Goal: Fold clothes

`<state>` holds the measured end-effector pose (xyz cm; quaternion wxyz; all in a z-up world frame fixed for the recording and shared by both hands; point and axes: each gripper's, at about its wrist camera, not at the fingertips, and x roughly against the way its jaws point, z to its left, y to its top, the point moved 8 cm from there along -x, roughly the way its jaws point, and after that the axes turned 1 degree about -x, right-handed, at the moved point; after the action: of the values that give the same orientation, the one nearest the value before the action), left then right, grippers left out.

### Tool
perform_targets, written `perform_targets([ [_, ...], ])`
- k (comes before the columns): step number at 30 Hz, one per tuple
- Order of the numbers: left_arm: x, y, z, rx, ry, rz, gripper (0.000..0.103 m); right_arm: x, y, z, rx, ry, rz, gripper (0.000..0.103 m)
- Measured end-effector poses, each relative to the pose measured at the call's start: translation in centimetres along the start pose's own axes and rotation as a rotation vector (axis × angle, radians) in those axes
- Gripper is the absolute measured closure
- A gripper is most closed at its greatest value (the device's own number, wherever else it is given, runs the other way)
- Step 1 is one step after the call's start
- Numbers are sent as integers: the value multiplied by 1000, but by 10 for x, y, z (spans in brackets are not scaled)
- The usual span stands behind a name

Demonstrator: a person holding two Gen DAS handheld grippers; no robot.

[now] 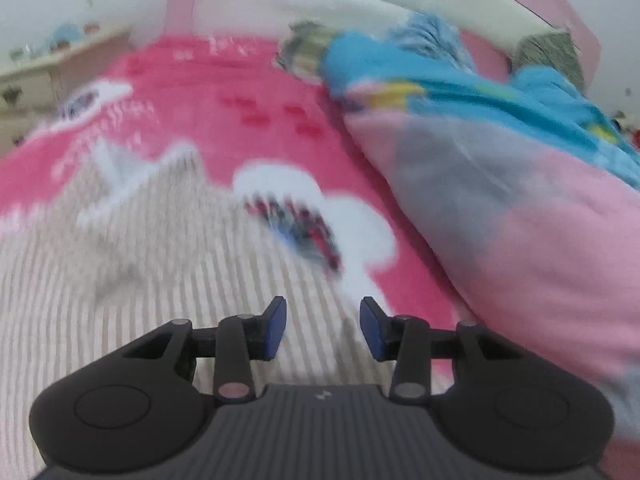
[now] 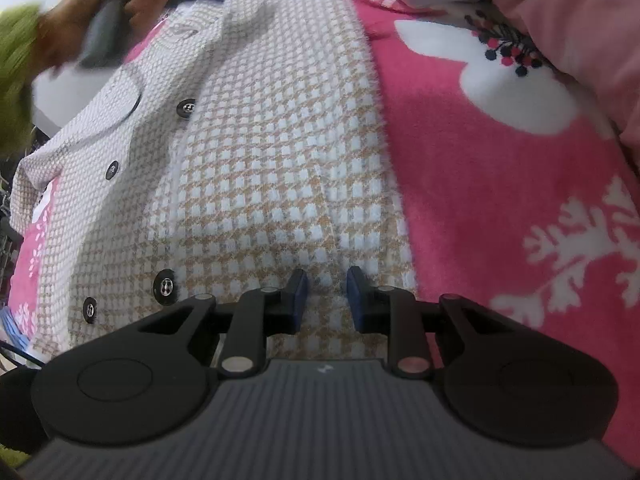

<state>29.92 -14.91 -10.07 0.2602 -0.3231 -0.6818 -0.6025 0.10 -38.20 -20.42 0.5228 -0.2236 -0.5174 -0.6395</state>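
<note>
Jacket (image 2: 248,168) in houndstooth knit lies spread on the pink bed blanket (image 2: 500,184); both hand-held grippers, left (image 1: 323,328) and right (image 2: 327,300), hover over it, parted and empty, seemingly placed to pinch fabric.

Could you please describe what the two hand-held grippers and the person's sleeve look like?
Both the left hand-held gripper and right hand-held gripper have black linkage arms, silver pivot pins, a ribbed grey body with a small white logo, and blue fingertips. The sleeve is green.
</note>
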Motion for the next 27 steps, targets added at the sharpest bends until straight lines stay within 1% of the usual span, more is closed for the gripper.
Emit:
perform_targets([
  [1, -21, -1, 7, -19, 53, 28, 62, 0, 0, 0, -2, 2, 0, 82],
  [2, -41, -6, 14, -49, 104, 72, 54, 0, 0, -1, -4, 4, -1, 82],
  [3, -54, -13, 19, -67, 135, 89, 45, 0, 0, -1, -5, 6, -1, 82],
  [4, -57, -14, 19, -73, 146, 77, 43, 0, 0, -1, -7, 8, -1, 82],
  [6, -52, -10, 12, -80, 156, 82, 47, 1, 1, -2, -12, 12, -2, 82],
  [7, -46, -7, 10, -75, 145, 85, 52, 4, 3, -3, -31, 24, -7, 82],
  [9, -27, -2, 8, -53, 135, 79, 53, 11, 7, -5, -70, 48, -17, 80],
  [10, -16, -1, 4, -49, 115, 69, 54, 17, 13, -8, -119, 83, -35, 80],
  [11, -5, 1, -2, -58, 77, 60, 53, 25, 22, -12, -169, 119, -65, 80],
  [13, 17, -2, -29, -123, -16, 94, 51, 37, 48, -20, -231, 162, -150, 79],
  [14, 26, -8, -45, -161, -61, 129, 49, 37, 62, -22, -236, 170, -186, 77],
  [15, 33, -18, -64, -204, -113, 185, 48, 37, 76, -24, -239, 177, -222, 72],
  [16, 37, -28, -81, -239, -157, 240, 47, 30, 91, -26, -221, 165, -247, 67],
  [18, 43, -50, -109, -292, -223, 343, 47, 13, 117, -29, -186, 140, -291, 56],
  [19, 44, -61, -121, -319, -239, 386, 47, 2, 129, -31, -177, 140, -309, 52],
  [20, 44, -71, -133, -347, -250, 424, 47, -11, 137, -30, -171, 158, -303, 50],
  [21, 45, -78, -139, -377, -245, 436, 47, -23, 145, -29, -165, 176, -294, 50],
  [23, 46, -92, -148, -439, -221, 437, 47, -46, 151, -24, -141, 198, -240, 53],
  [24, 48, -97, -150, -469, -204, 436, 47, -48, 153, -20, -121, 207, -244, 60],
  [27, 46, -103, -142, -498, -169, 430, 46, -28, 153, 3, -7, 207, -312, 61],
])
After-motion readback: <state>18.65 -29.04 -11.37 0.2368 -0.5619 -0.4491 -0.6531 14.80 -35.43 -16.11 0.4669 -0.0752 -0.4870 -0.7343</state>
